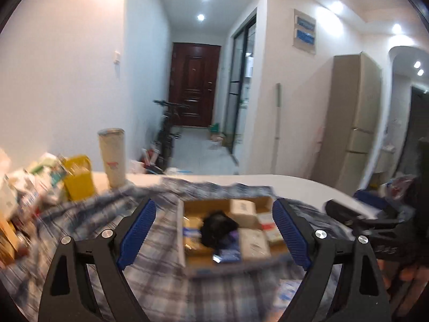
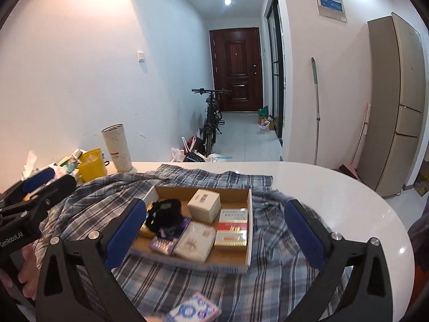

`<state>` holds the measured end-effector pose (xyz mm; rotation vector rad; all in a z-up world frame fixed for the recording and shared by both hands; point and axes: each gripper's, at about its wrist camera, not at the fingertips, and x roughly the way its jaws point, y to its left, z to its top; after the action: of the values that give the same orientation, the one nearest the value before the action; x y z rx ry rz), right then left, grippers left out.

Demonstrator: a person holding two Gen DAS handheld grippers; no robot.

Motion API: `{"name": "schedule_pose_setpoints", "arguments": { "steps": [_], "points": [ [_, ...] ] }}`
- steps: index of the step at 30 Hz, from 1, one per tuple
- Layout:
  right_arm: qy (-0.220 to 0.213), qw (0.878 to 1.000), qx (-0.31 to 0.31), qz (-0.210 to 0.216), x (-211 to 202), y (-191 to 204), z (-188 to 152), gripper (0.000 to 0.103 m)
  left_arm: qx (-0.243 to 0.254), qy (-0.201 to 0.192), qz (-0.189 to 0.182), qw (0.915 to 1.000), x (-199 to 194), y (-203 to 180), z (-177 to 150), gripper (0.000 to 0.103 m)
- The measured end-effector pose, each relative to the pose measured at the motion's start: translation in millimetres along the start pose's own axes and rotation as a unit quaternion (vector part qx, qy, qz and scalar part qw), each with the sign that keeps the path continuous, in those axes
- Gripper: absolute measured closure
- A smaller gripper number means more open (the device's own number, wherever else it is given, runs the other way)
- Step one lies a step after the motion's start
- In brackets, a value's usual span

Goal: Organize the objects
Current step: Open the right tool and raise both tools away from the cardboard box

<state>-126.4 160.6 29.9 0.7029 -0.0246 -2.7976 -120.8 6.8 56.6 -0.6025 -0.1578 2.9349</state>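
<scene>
Nearest to us, at the bottom edge of the right wrist view, a small blue-and-white packet (image 2: pixel 194 308) lies on the plaid cloth (image 2: pixel 187 276), outside the box. Both claws are released: our right gripper (image 2: pixel 215 234) and left gripper (image 1: pixel 214 232) hang spread wide, with nothing between the blue pads.

Beyond them sits the cardboard tray (image 2: pixel 249 241) on the cloth, holding a white cube box (image 2: pixel 204 206), a red-and-gold box (image 2: pixel 232 228), a pale soft pack (image 2: pixel 195 241), a purple packet (image 2: pixel 166 240) and a black bundle (image 2: pixel 165 212) that droops over the purple packet.

We judge the main risk to be the cloth. It is loose and rumpled, so a gripper dragging across it could pull the tray askew or bunch fabric under a pad. The packet looks thin and lies flat, and a pinch may catch cloth with it. The black bundle looks floppy and could snag a finger that reaches into the tray's left side.

Further back, a yellow container (image 2: pixel 92 165) and a tall white tumbler (image 2: pixel 117 147) stand on the white table (image 2: pixel 335 201) beside a heap of clutter (image 1: pixel 29 185). The tumbler is upright and narrow, so a wide sweep of our left arm could tip it. Past the table, the bicycle (image 2: pixel 210 118) stands in the hallway, well clear of the work.
</scene>
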Motion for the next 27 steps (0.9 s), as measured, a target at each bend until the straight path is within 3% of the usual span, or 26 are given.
{"name": "schedule_pose_setpoints", "arguments": {
  "steps": [4, 6, 10, 17, 27],
  "points": [
    [0.001, 1.0, 0.002, 0.008, -11.5, -0.1, -21.3, 0.0, 0.009, 0.002, -0.002, 1.0, -9.3, -7.7, -19.3, 0.011],
    [0.005, 1.0, -0.012, -0.002, -10.8, 2.3, -32.8, 0.0, 0.003, 0.025, -0.013, 0.9996, -2.7, -10.4, -29.3, 0.0],
    [0.017, 0.999, -0.021, -0.032, -0.9, -0.6, -49.6, 0.0, -0.02, 0.039, -0.012, 0.999, 10.7, -8.3, -46.2, 0.0],
    [-0.001, 0.999, 0.004, -0.041, 4.7, -16.9, -65.2, 0.0, 0.002, 0.053, 0.005, 0.9986, 23.1, -10.5, -64.6, 0.0],
    [-0.002, 0.999, 0.027, -0.041, 3.4, -29.7, -63.1, 0.0, 0.017, 0.068, -0.013, 0.9975, 23.0, -17.6, -69.0, 0.0]
  ]
}}
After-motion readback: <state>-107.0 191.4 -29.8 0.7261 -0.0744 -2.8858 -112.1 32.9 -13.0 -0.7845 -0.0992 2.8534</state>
